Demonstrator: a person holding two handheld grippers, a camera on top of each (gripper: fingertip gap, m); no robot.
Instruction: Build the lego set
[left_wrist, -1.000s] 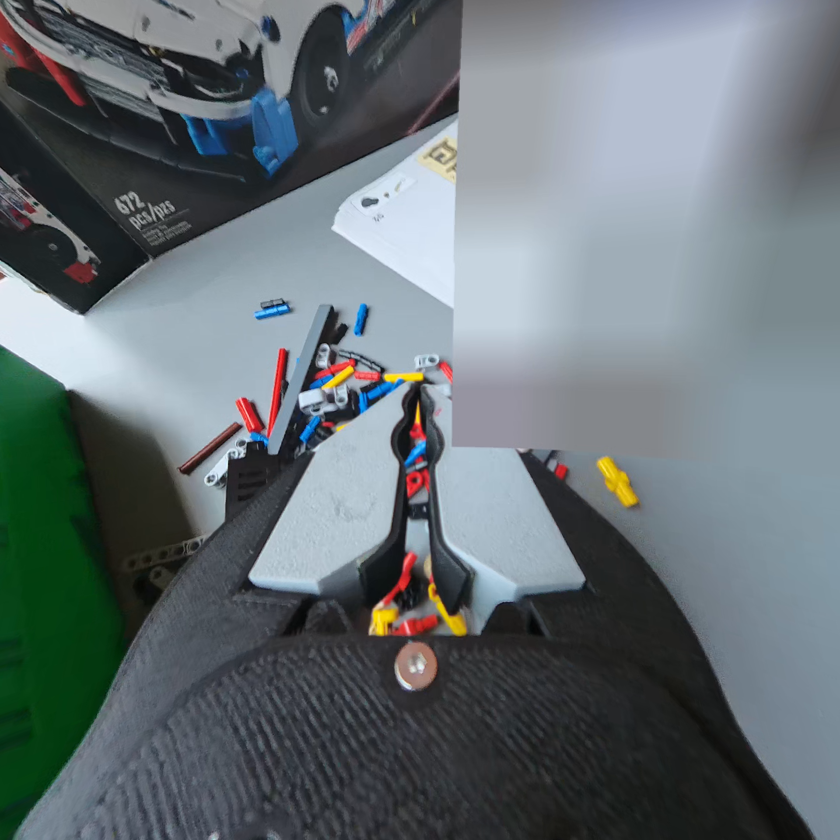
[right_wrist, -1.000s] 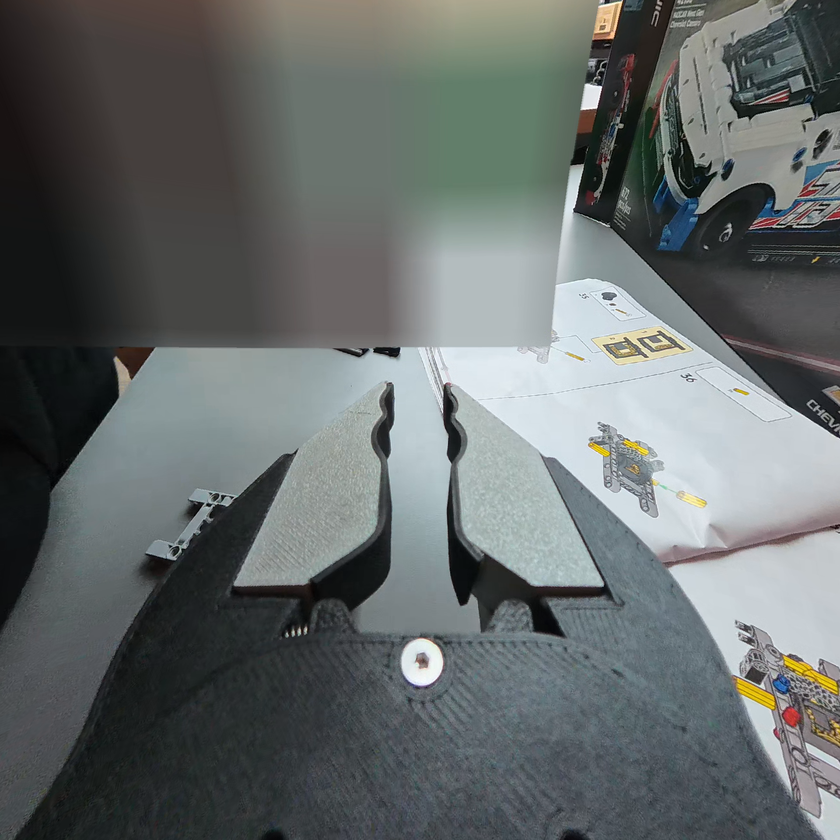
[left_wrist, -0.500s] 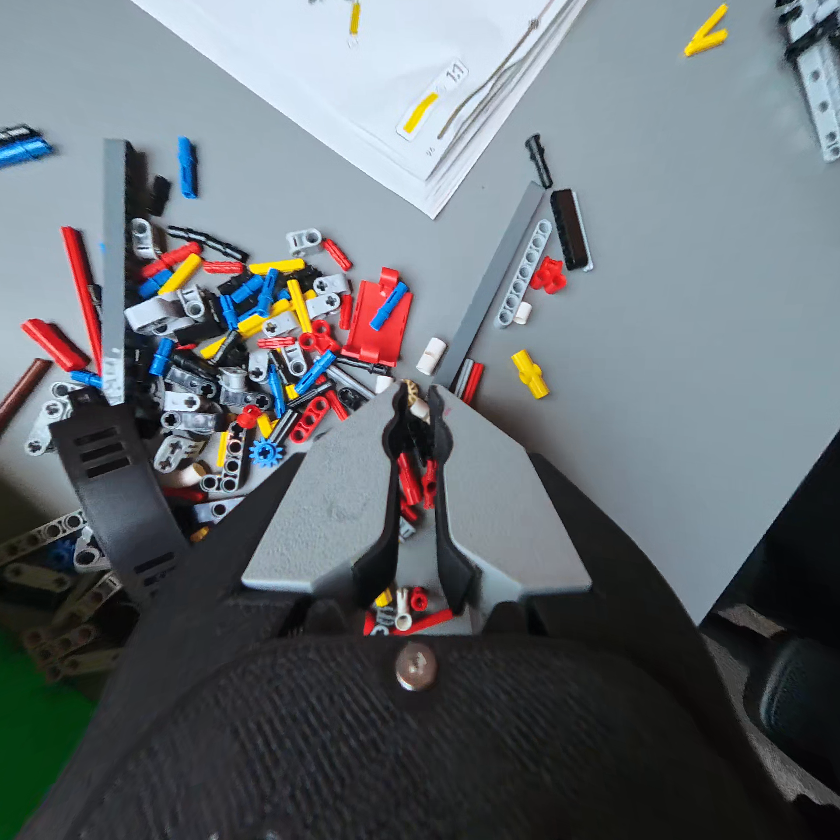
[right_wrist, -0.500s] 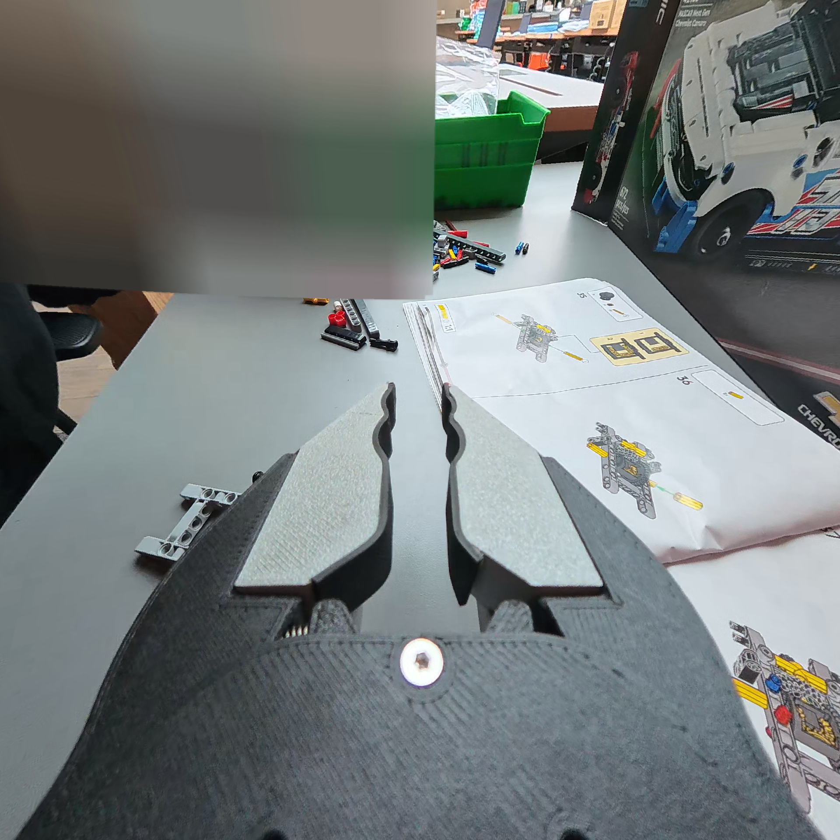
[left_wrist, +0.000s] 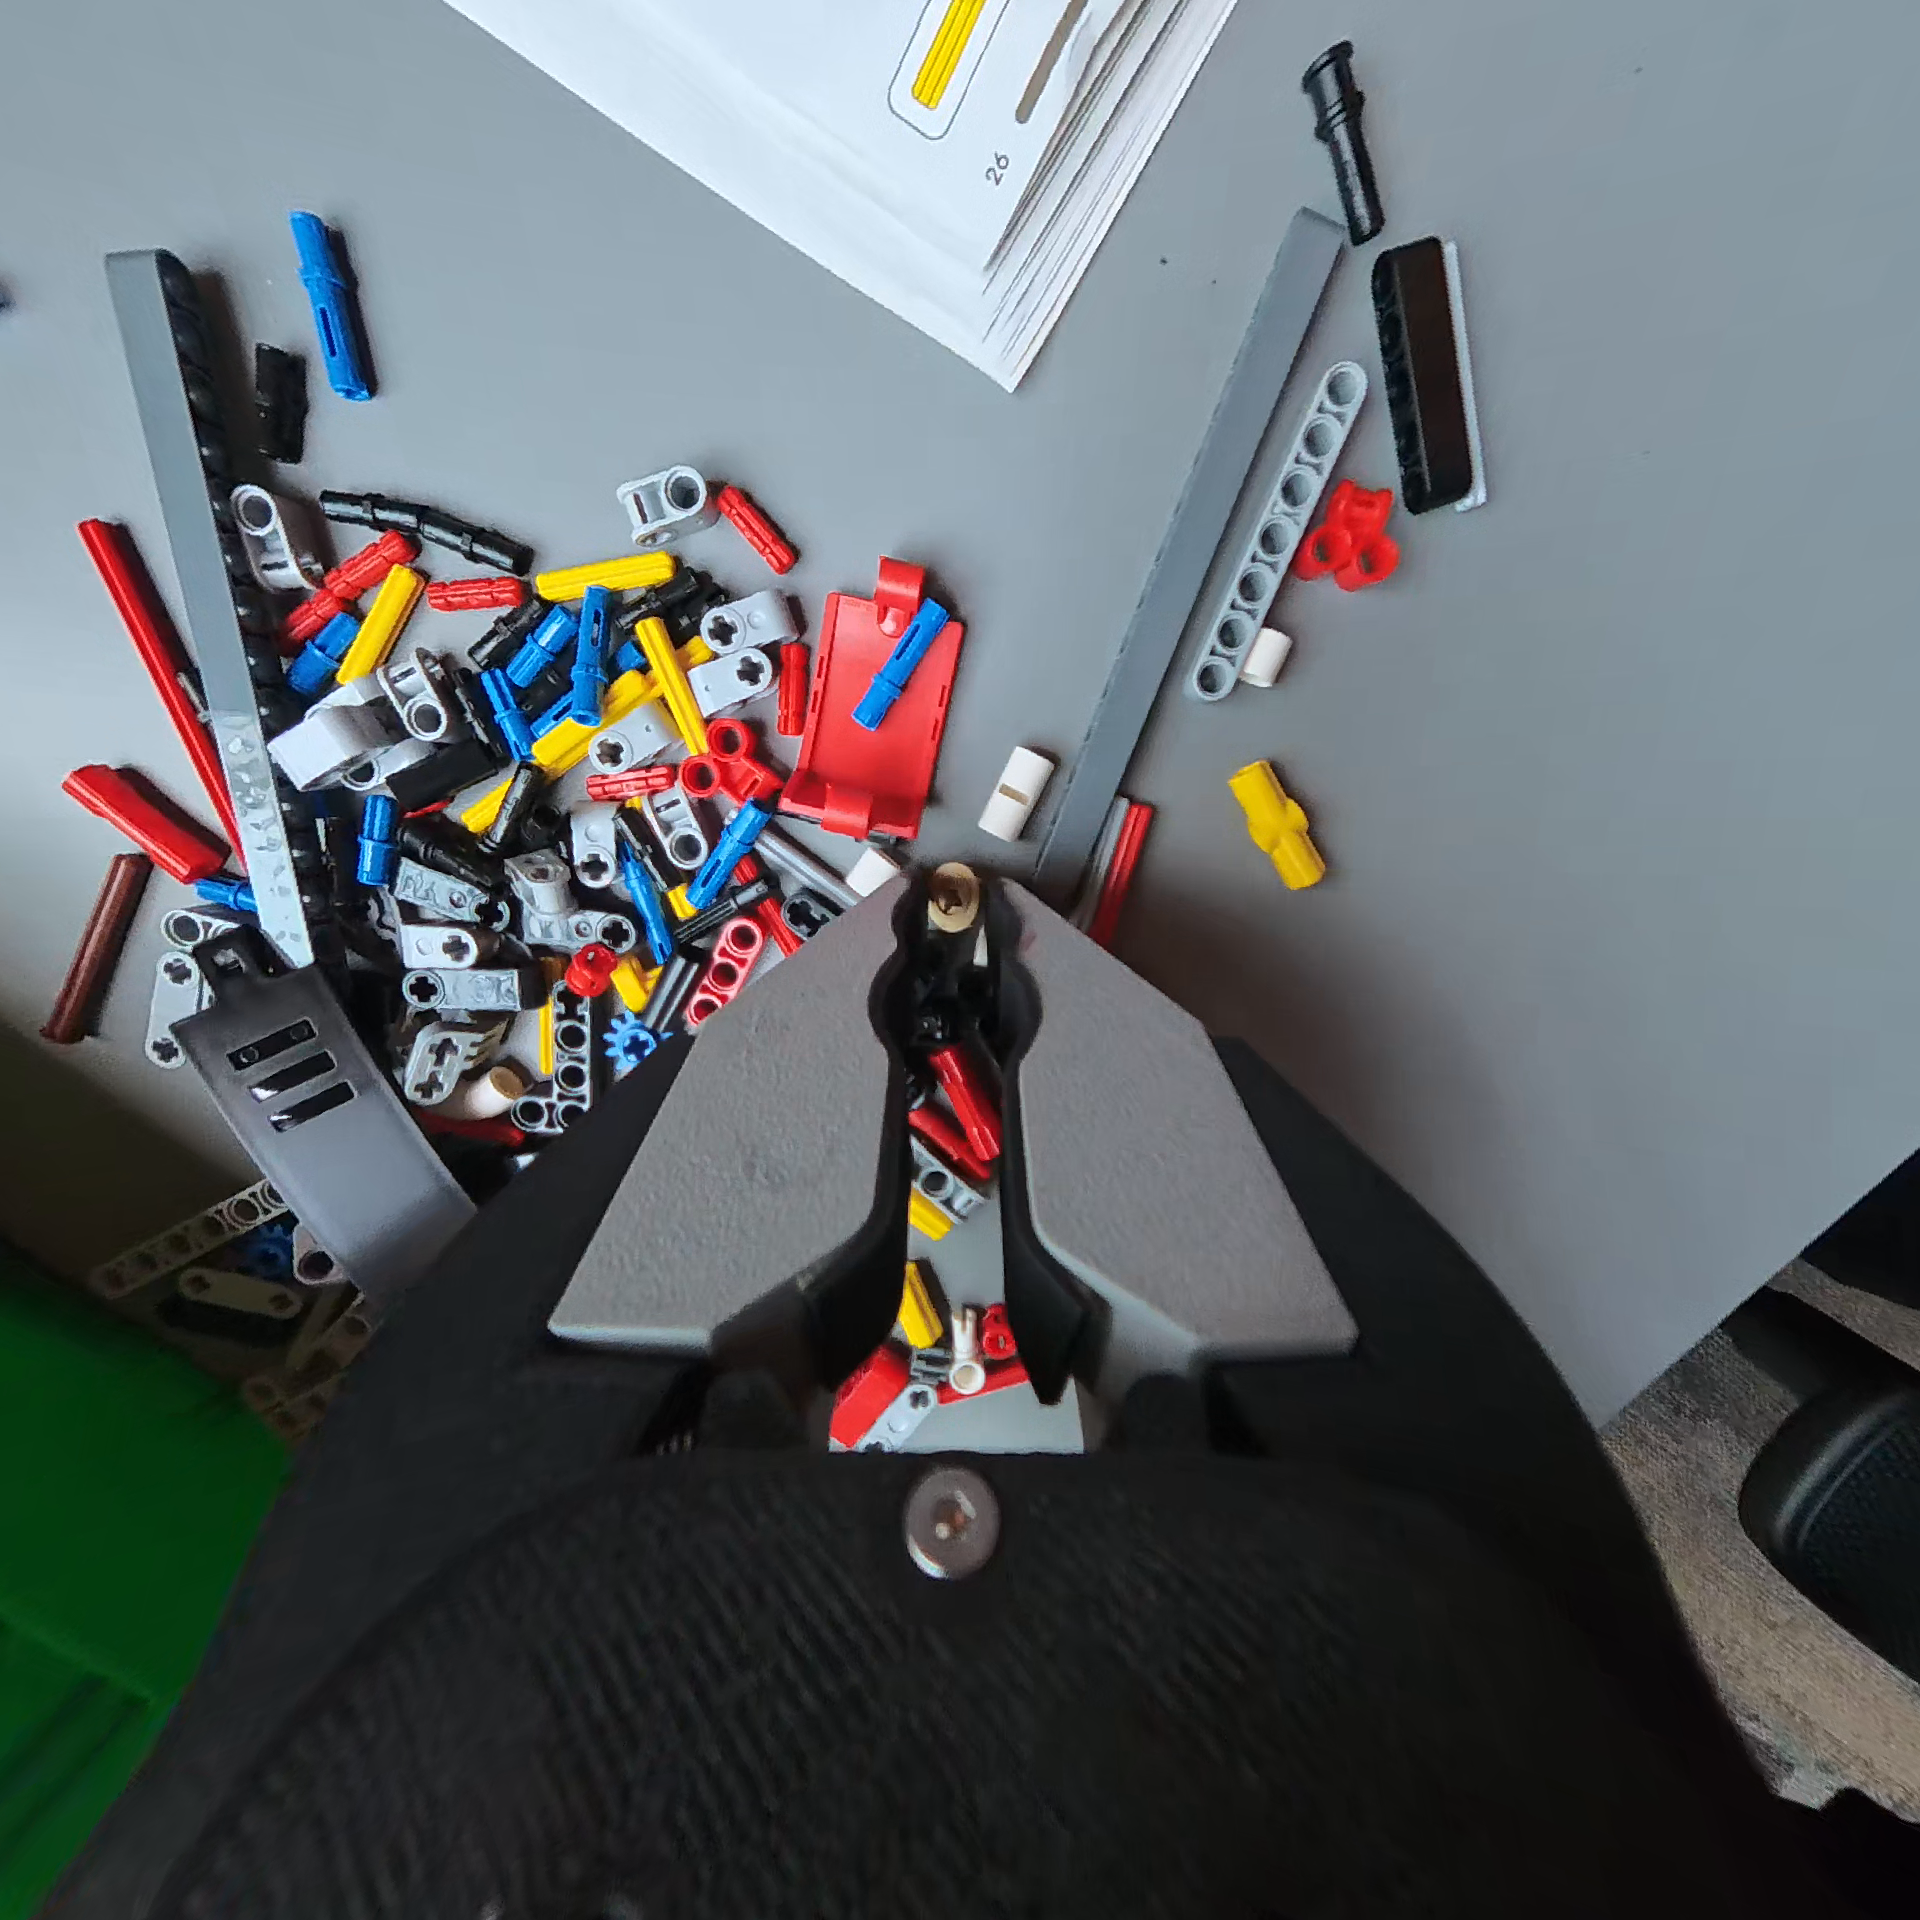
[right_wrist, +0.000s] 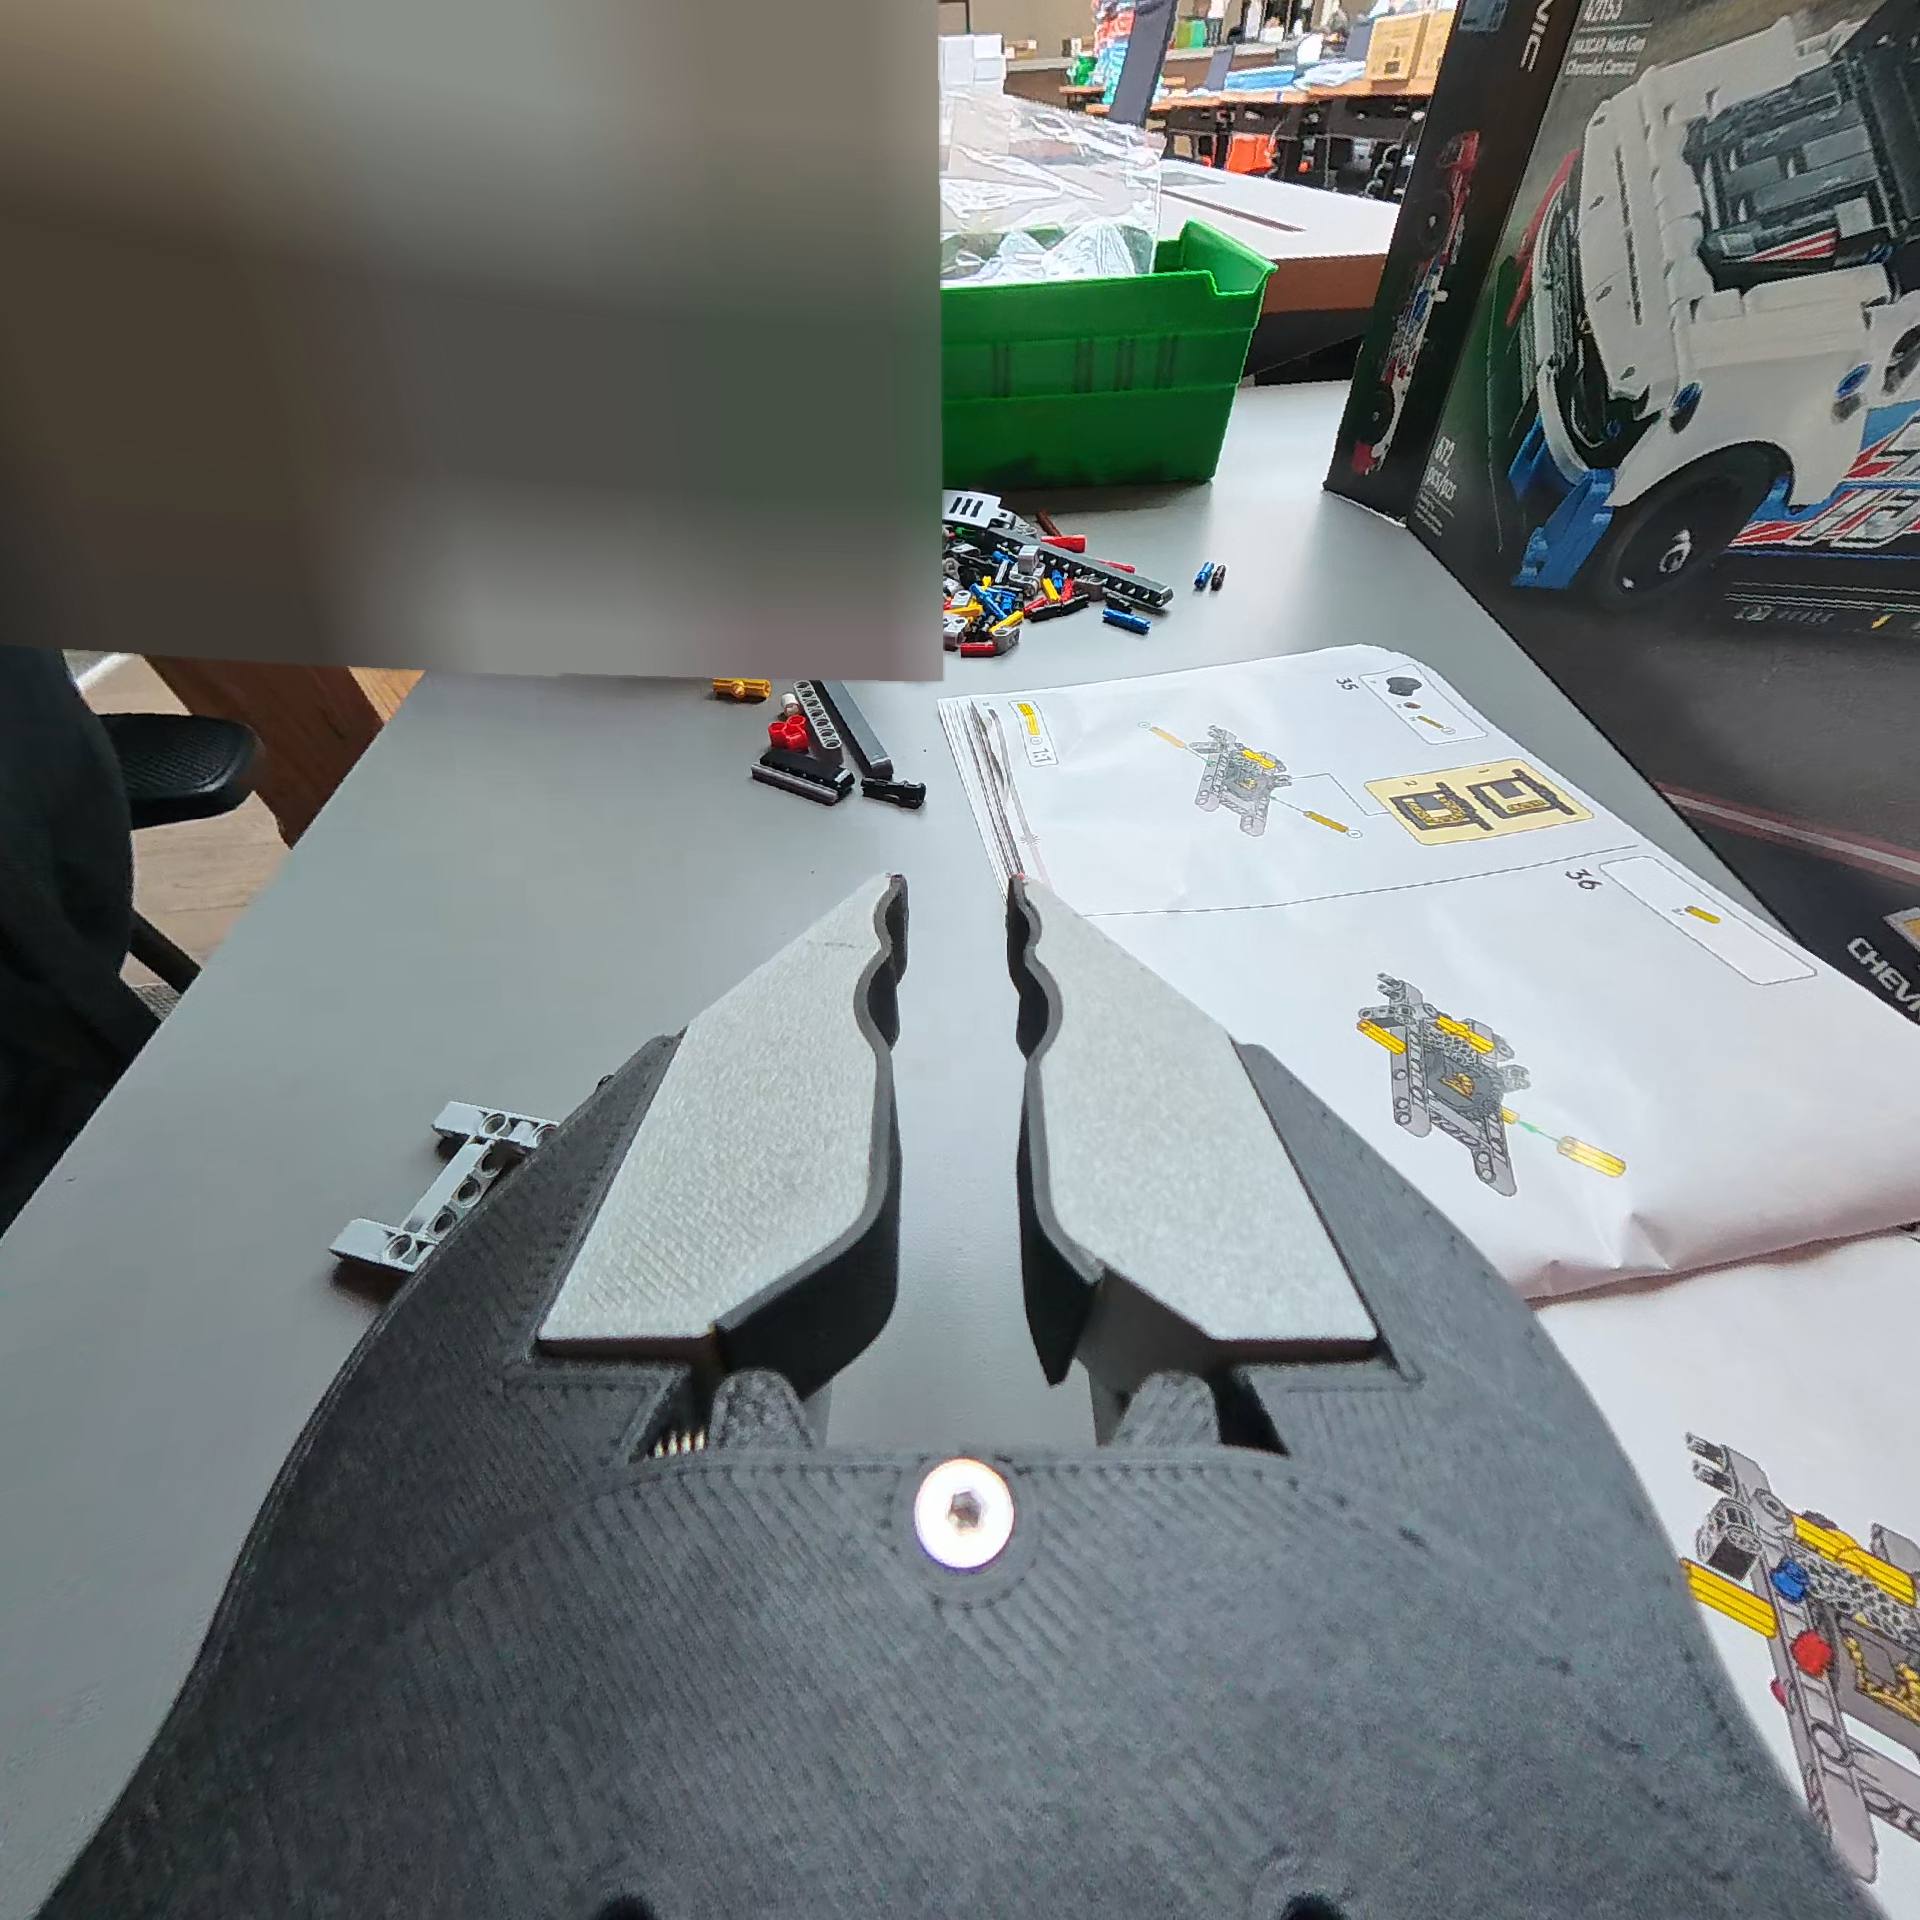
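My left gripper (left_wrist: 952, 879) hangs above the edge of a pile of loose lego pieces (left_wrist: 540, 748) on the grey table. It is shut on a small tan pin (left_wrist: 951, 904), held at its very tips. A red panel (left_wrist: 873, 717), a white bush (left_wrist: 1016, 792) and a yellow connector (left_wrist: 1276, 826) lie just ahead of the tips. My right gripper (right_wrist: 956, 883) is open and empty, low over bare table beside the open instruction booklet (right_wrist: 1403, 935). A light grey frame piece (right_wrist: 447, 1184) lies to its left.
A long dark grey beam (left_wrist: 1195, 551), a light grey holed beam (left_wrist: 1280, 530) and a black pin (left_wrist: 1342, 145) lie right of the pile. A green bin (right_wrist: 1091, 384) and the set's box (right_wrist: 1662, 364) stand at the back. The table edge (left_wrist: 1662, 1340) runs close on the right. The grippers' ends are close to 25 cm from one another. From my left tips it is roughly 5 cm to the yellow connector (left_wrist: 1276, 826); from my right, 25 cm.
The left gripper has tipped from looking across the table to looking straight down, and has come closer to the pile with the tan pin in its tips. The right gripper has hardly moved.
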